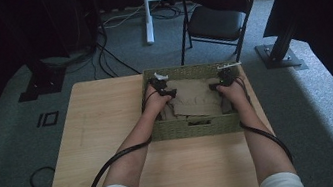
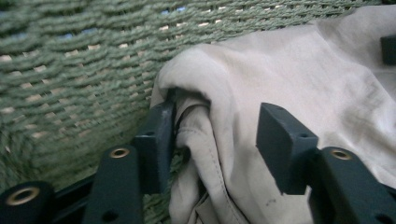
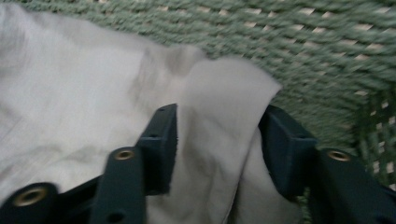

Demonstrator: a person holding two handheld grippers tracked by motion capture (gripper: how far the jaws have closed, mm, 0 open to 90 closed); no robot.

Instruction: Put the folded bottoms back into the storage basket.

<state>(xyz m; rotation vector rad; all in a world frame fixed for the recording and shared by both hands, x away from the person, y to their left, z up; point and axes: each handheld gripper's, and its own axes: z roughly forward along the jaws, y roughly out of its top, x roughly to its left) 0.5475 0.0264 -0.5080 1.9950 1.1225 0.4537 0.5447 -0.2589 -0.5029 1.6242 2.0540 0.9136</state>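
Observation:
A beige folded cloth [image 1: 195, 96] lies inside a green woven basket [image 1: 195, 128] on the wooden table. My left gripper [image 1: 162, 88] is at the cloth's far left corner, and my right gripper [image 1: 221, 79] is at its far right corner. In the left gripper view the left gripper [image 2: 219, 121] is open, with a fold of the cloth [image 2: 289, 70] between its jaws, next to the basket wall [image 2: 70, 70]. In the right gripper view the right gripper [image 3: 219, 123] is open too, its jaws astride a cloth [image 3: 70, 84] corner near the basket wall [image 3: 327, 51].
The basket sits at the far middle of the table [image 1: 110, 133]. Beyond the table stand a black folding chair [image 1: 218, 14] and a white post [image 1: 146, 10]. Cables run over the grey carpet at the left. Each gripper's cable trails back along a forearm.

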